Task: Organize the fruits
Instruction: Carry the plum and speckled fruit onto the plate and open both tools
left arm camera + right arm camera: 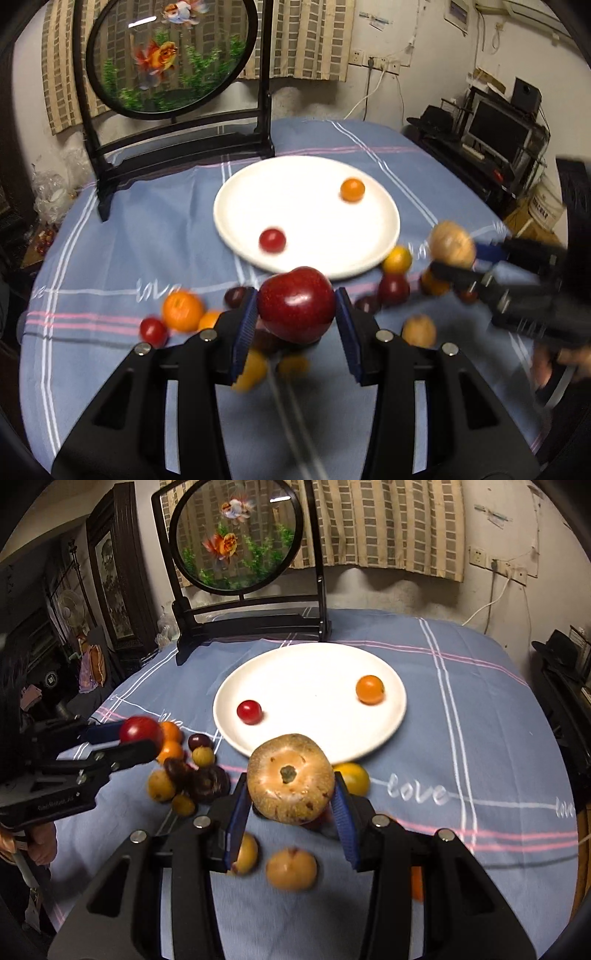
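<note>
Fruit sorting, two claws working over a round worktop (110, 229) covered in blue cloth with white and pink stripes.

Left claw (296, 308): blue-padded fingers clamped on a glossy dark red apple (296, 304), lower centre of the left wrist view, held above the cloth just short of the plate's near rim. In the right wrist view the same claw (138, 740) enters from the left edge with the apple (140, 730) in its tips.

Right claw (290, 794): clamped on a round tan speckled fruit with a dark stem scar (290, 777), centre of the right wrist view, near the plate's front edge. Seen from the left wrist view it (452, 253) comes in from the right edge, tan fruit (451, 243) at its tips.

Round white plate (236, 206) sits mid-frame. On it: one small red tomato (272, 240) toward the near left, one small orange fruit (352, 189) toward the far right, well apart.

Loose fruit lies on the cloth in front of the plate: an orange tangerine (183, 311), a small red one (153, 331) beside it, dark purple pieces, and yellow ones; several are motion-blurred.

Upper left of frame: black-framed round goldfish screen (170, 55) standing at the far edge of the worktop.
</note>
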`<state>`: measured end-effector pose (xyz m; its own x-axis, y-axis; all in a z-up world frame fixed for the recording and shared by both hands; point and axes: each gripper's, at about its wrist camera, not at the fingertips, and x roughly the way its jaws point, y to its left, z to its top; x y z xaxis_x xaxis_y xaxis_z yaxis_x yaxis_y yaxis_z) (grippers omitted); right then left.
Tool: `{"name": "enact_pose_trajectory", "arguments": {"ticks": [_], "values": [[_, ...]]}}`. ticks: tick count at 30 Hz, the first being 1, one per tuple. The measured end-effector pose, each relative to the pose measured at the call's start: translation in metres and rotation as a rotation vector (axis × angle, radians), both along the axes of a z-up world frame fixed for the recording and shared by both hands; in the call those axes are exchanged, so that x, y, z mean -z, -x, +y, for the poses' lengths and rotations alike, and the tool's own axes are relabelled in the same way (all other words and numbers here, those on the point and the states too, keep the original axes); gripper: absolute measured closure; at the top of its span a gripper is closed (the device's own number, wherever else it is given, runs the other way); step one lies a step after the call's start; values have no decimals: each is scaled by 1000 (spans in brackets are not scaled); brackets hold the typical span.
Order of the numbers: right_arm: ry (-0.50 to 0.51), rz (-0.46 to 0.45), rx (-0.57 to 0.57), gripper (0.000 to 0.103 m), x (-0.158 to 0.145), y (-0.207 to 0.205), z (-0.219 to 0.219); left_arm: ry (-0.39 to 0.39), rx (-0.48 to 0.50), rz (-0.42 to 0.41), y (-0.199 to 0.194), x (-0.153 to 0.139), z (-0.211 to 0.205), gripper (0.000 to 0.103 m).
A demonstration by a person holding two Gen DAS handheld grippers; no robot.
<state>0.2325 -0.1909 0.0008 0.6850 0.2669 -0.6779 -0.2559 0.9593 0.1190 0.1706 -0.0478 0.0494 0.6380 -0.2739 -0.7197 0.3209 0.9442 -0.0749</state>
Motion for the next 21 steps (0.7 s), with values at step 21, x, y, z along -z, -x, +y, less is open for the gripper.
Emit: {"name": "enact_pose_trajectory", "arguments": {"ticks": [21], "values": [[82,129,72,60,49,-118,5,-29,-113,117,-150,42,-23,60]]}}
